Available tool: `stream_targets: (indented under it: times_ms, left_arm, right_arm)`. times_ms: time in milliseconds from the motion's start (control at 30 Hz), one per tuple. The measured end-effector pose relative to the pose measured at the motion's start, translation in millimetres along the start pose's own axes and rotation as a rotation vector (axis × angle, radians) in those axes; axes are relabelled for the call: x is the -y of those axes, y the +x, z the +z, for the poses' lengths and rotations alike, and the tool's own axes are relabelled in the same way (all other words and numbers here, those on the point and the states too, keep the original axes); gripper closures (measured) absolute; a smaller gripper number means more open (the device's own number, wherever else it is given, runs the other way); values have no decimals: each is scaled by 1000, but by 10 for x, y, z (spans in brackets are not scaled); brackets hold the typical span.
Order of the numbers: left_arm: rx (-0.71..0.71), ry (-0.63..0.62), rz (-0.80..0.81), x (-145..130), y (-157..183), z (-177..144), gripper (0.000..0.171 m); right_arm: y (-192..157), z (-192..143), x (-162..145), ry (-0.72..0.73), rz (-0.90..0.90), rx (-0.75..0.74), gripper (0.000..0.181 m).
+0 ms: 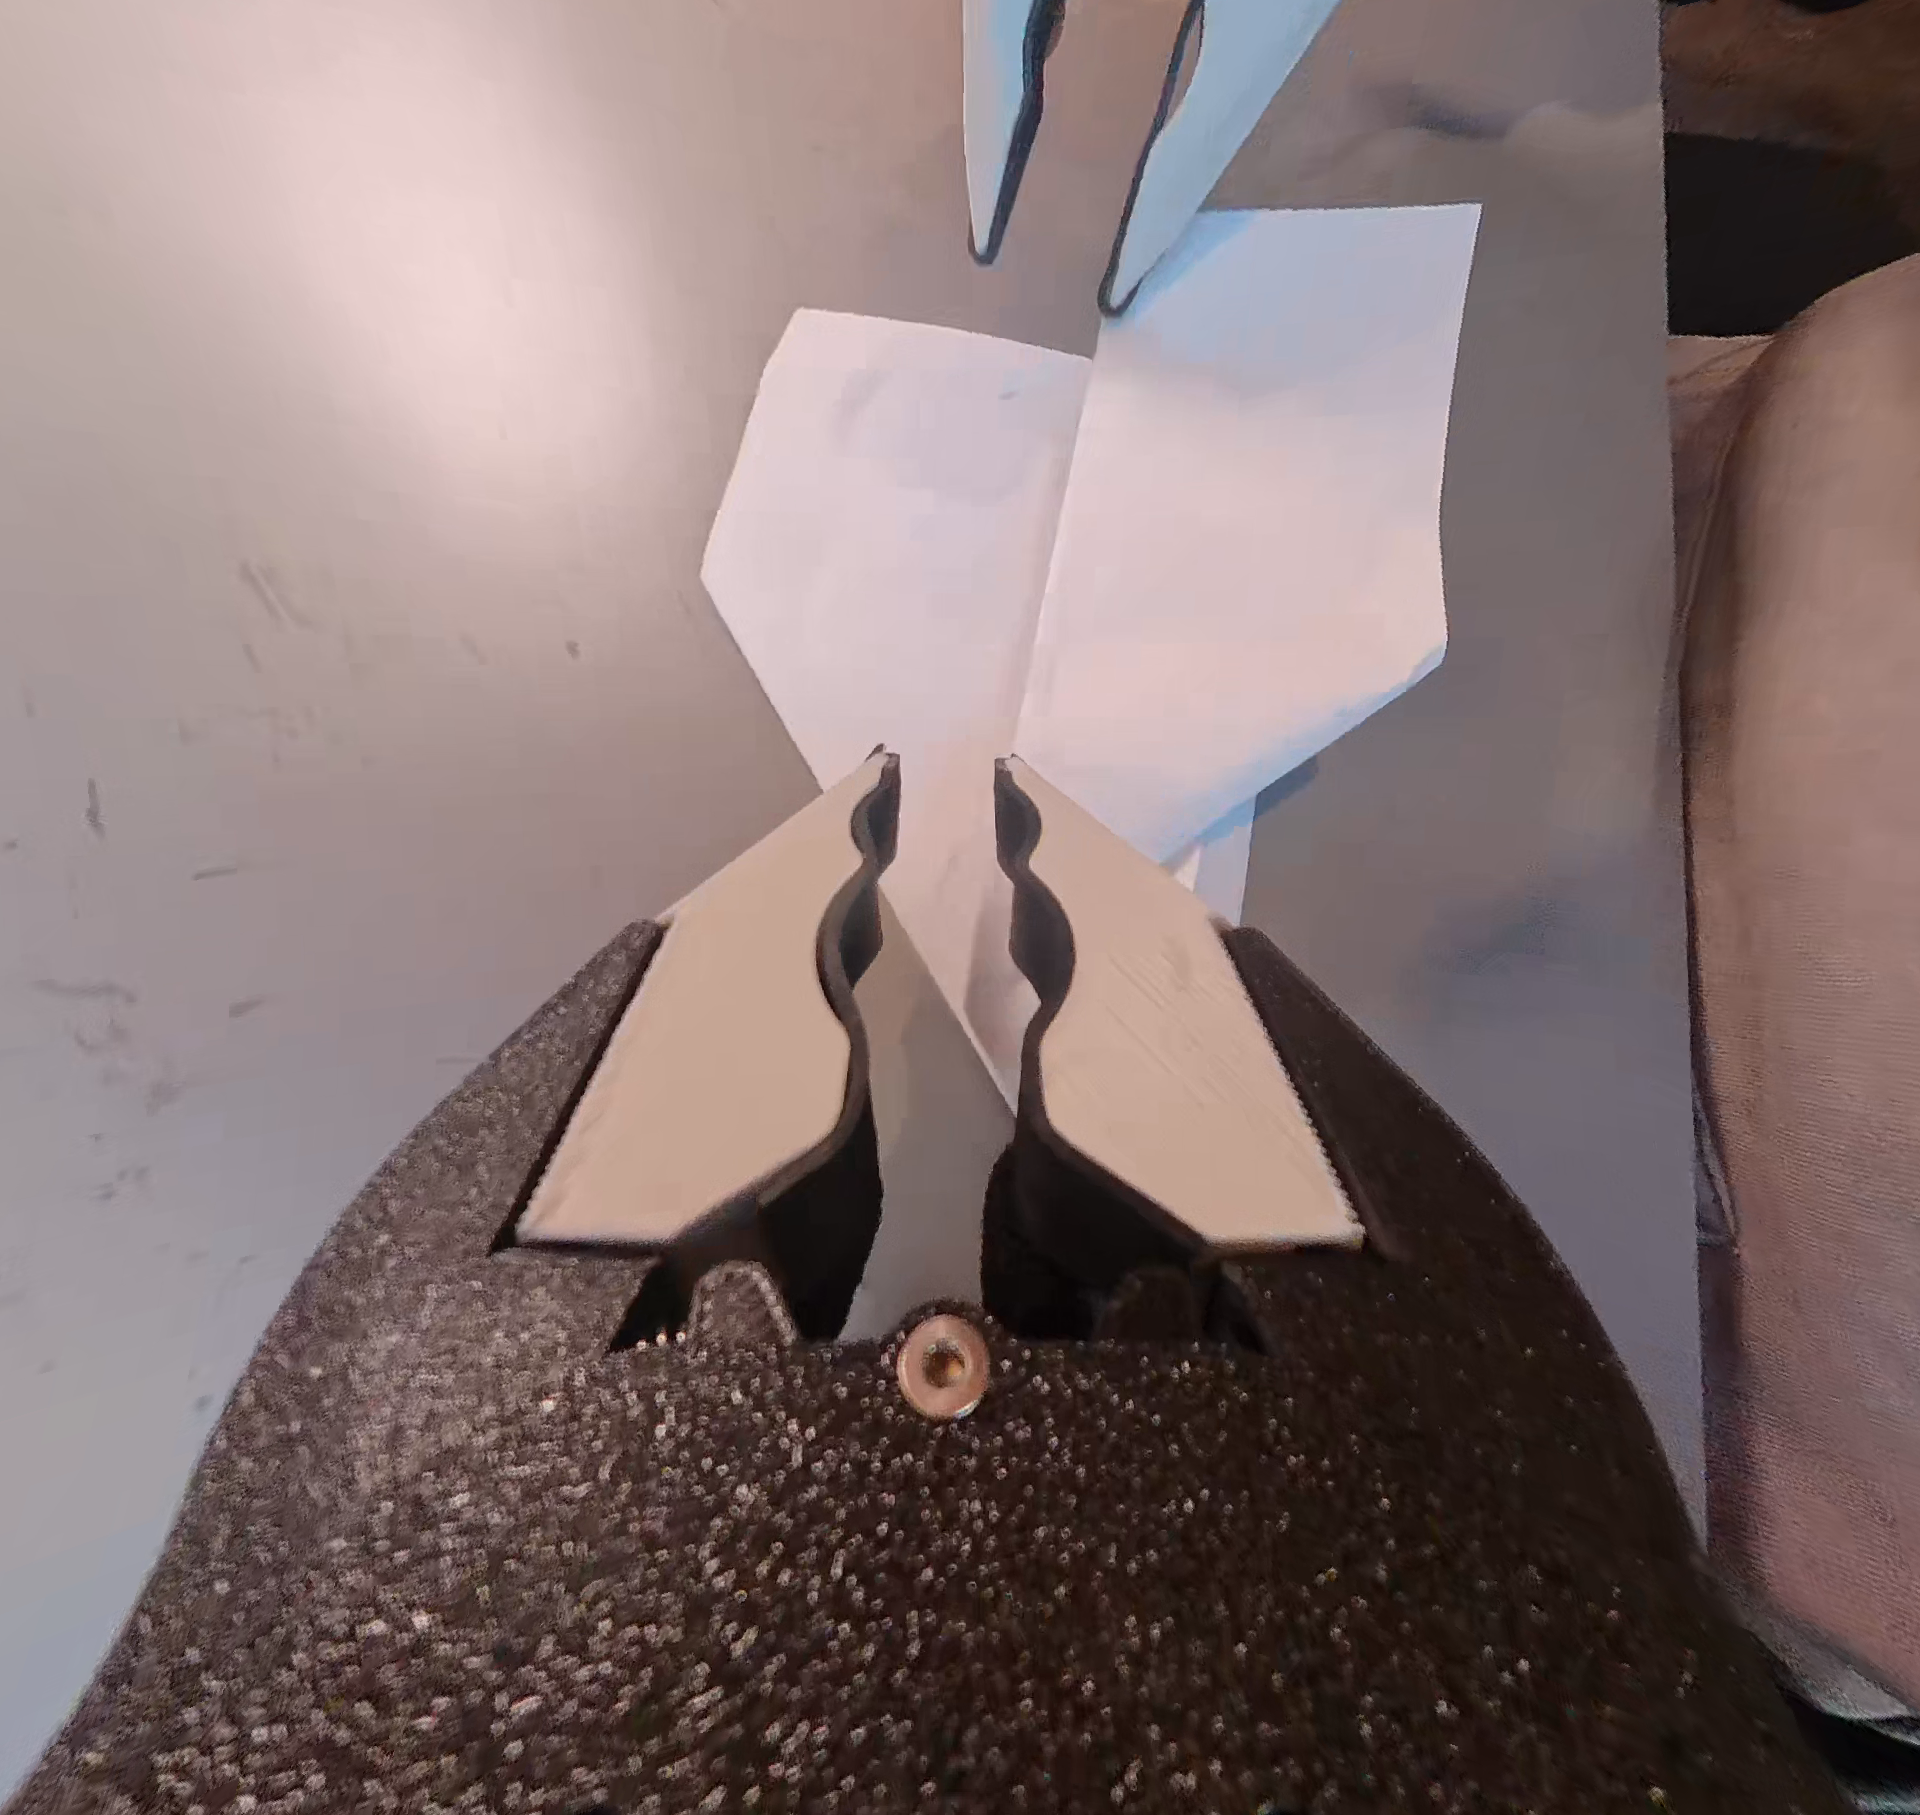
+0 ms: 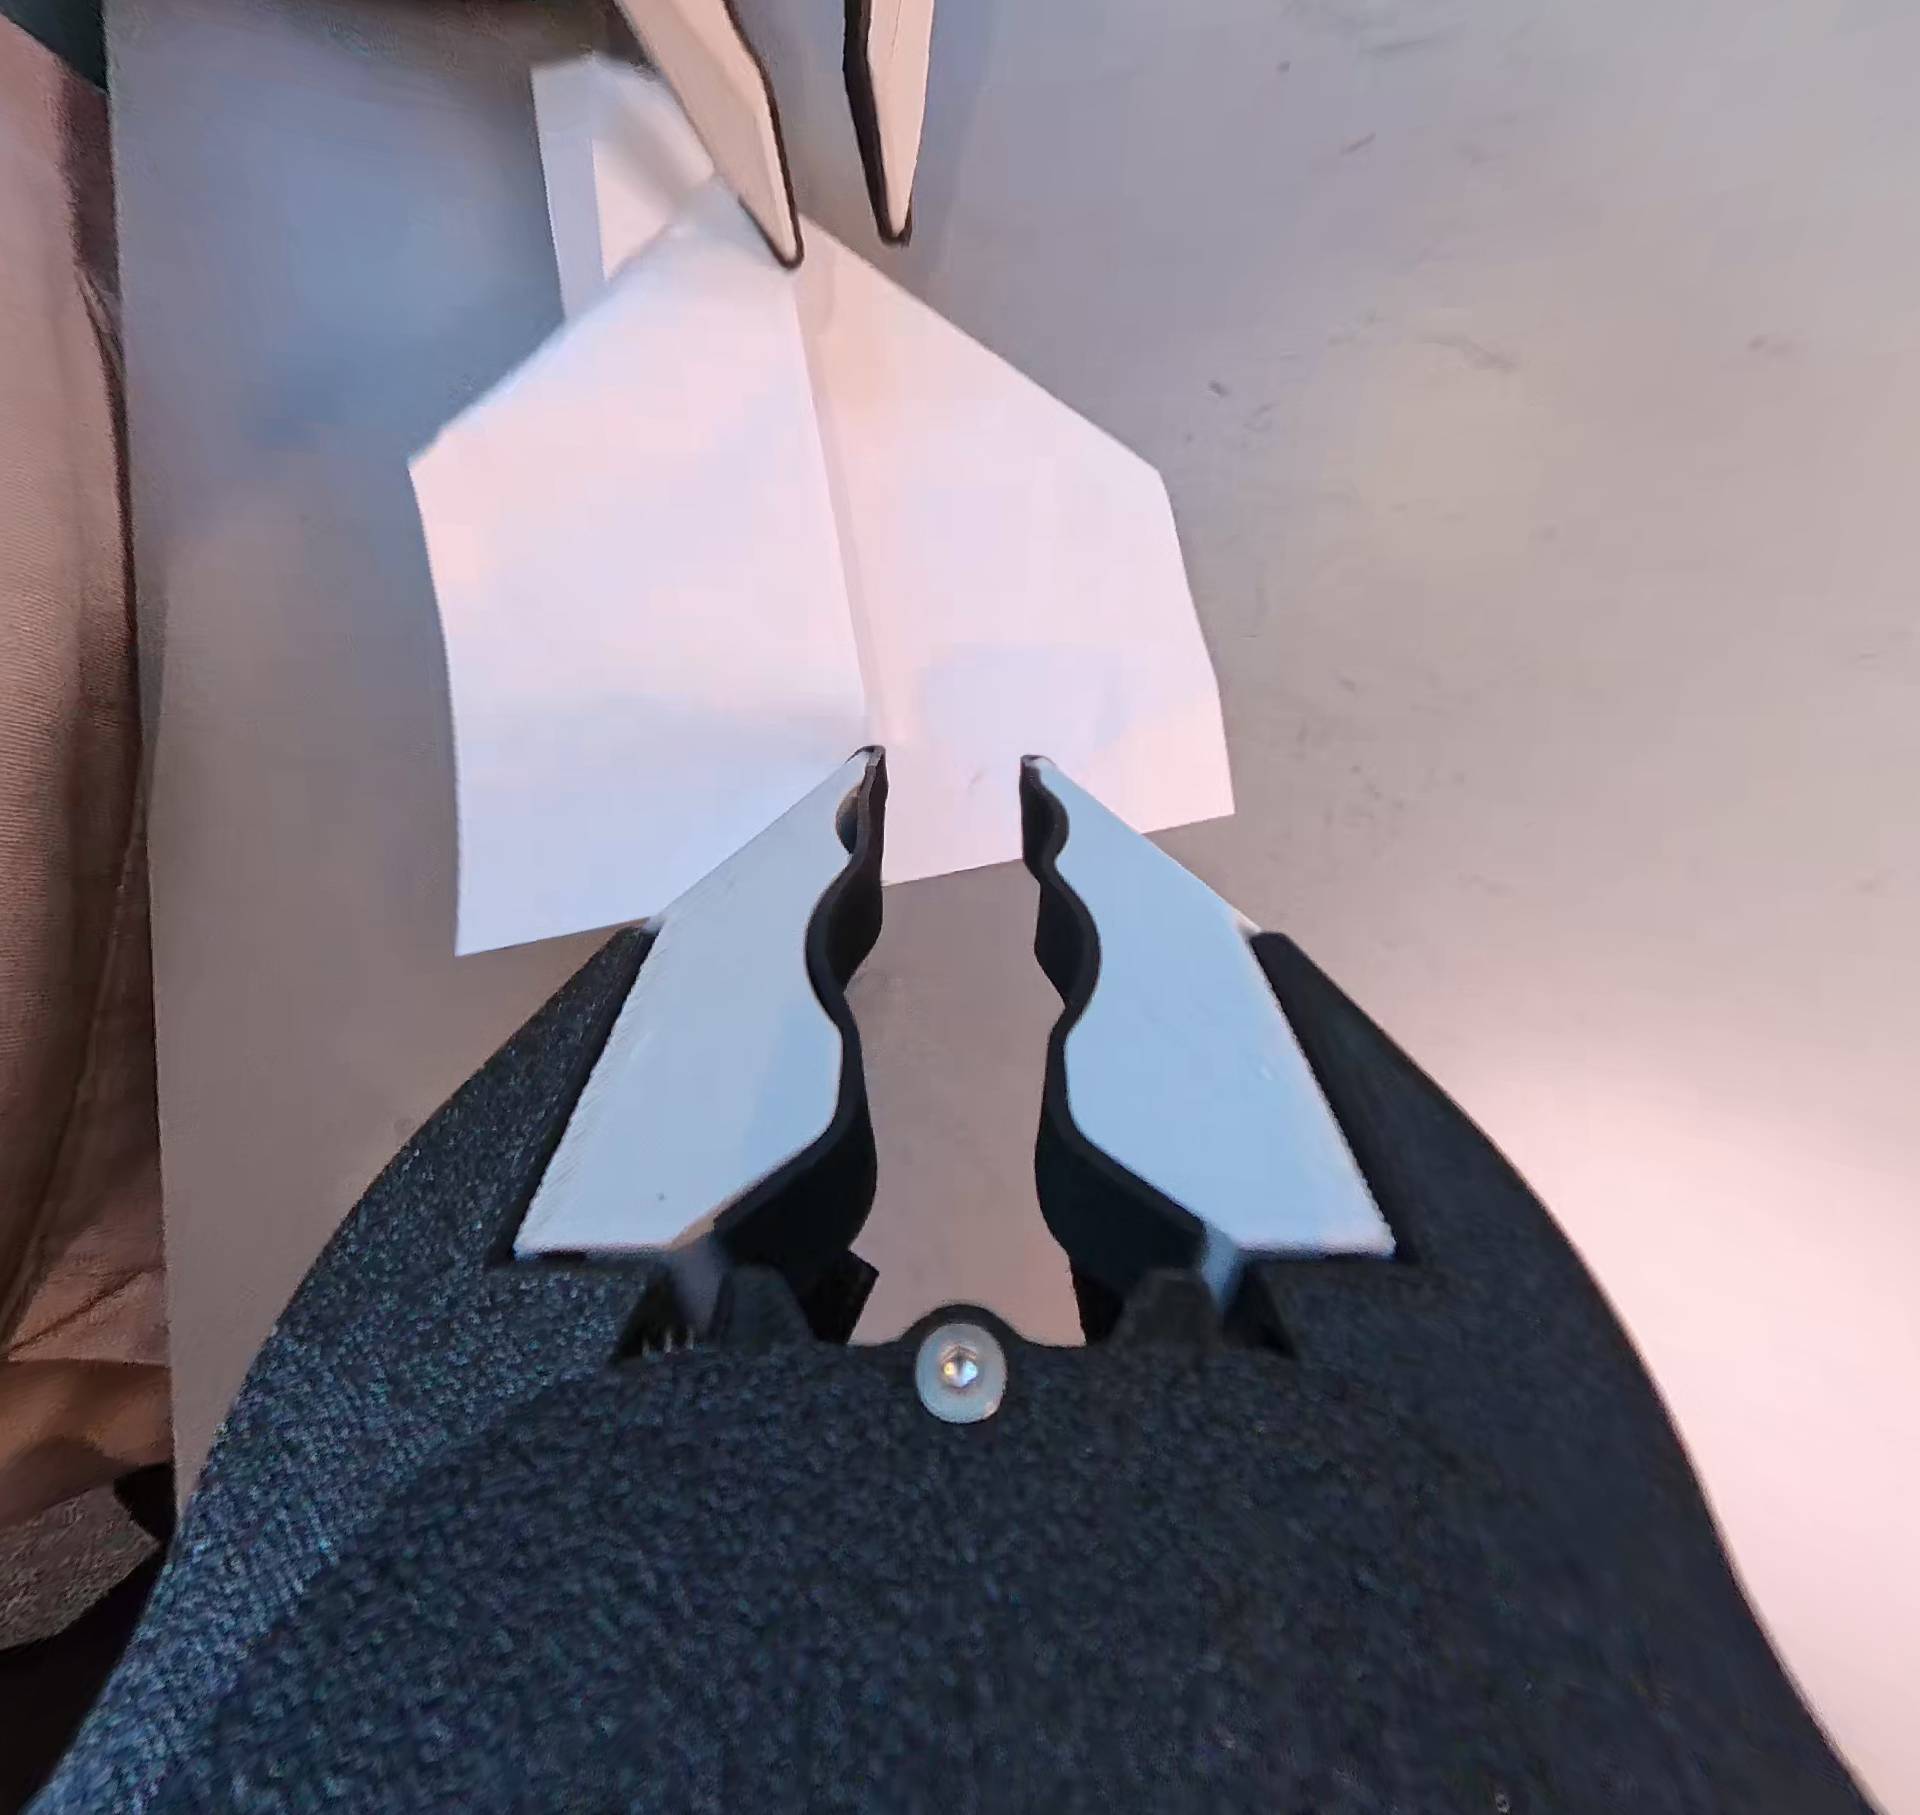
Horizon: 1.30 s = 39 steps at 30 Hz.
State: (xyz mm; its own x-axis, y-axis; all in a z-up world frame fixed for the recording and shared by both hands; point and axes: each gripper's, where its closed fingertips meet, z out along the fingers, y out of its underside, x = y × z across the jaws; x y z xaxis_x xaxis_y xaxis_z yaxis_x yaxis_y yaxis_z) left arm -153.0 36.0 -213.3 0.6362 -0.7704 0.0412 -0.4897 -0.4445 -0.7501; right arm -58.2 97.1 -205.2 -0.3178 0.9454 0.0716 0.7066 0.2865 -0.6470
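The left hand-held gripper (image 1: 945, 768) hangs spread over the pointed nose of a folded white paper plane (image 1: 1081, 560), its jaws apart to either side of the centre crease and pinching nothing. The plane lies flat on the pale grey desk (image 1: 364, 415), near the desk's edge. At the plane's far, square end the right hand-held gripper (image 2: 951, 763) is likewise spread and empty, one fingertip (image 1: 1117, 295) just over the paper there. Any grip on the crease calls for light, even pressure, as thin paper crumples easily. Beyond the edge is a person's beige clothing (image 1: 1808, 830), close to the plane's side.
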Motion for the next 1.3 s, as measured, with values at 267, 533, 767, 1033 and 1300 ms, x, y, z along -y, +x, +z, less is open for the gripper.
stream_targets:
  times_ms: [267,533,767,1033,1300]
  left_arm:
    - [-80,-5,37,237,92,162,156]
    - [-109,-148,157,147,303,599,167]
    - [-87,-139,151,152,295,622,171]
    - [-130,-160,121,166,288,598,171]
    - [-95,-142,105,514,101,934,171]
  right_arm:
    - [17,-212,-114,52,79,21,157]
    - [-86,40,-192,25,81,23,181]
    - [43,144,-240,-15,163,30,181]
    - [70,235,-310,-84,125,38,181]
    - [69,236,-309,-110,46,-1,181]
